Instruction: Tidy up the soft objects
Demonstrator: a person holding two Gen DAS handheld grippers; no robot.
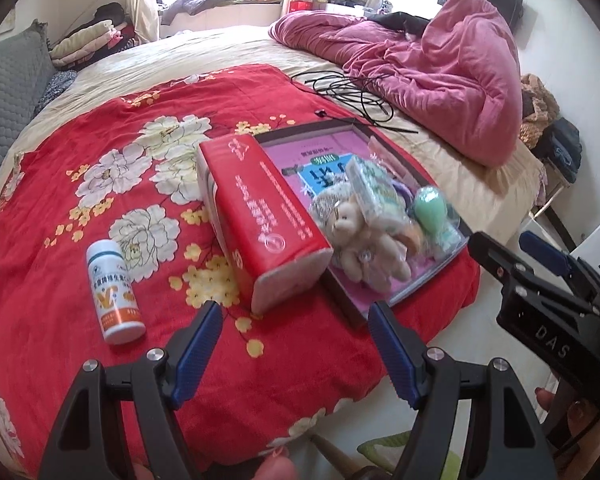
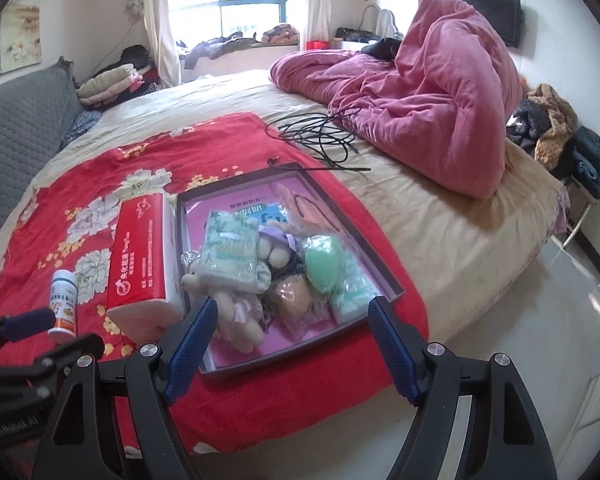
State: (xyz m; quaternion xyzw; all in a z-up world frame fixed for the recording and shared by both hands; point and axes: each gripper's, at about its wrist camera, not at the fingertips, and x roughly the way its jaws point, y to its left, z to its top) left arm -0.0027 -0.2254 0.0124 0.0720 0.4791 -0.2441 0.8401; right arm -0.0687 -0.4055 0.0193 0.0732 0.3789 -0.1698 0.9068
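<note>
- Red floral blanket [image 2: 80, 184] covers the near part of the bed, and on it we see a dark shallow tray [image 2: 384, 276] with a red tissue pack [image 2: 142, 256] just beside its left wall.
- We count several soft things in the tray: a plush bear [image 2: 236, 316], a pale green tissue packet [image 2: 230, 250] lying on the pile, and a green sponge [image 2: 320, 262].
- We see a white pill bottle [image 1: 114, 290] lying left of the tissue pack, apart from it.
- Our left gripper [image 1: 296, 316] hangs with fingers spread and nothing between them.
- Our right gripper [image 2: 292, 312] hovers over the tray's near end, likewise spread and empty.
</note>
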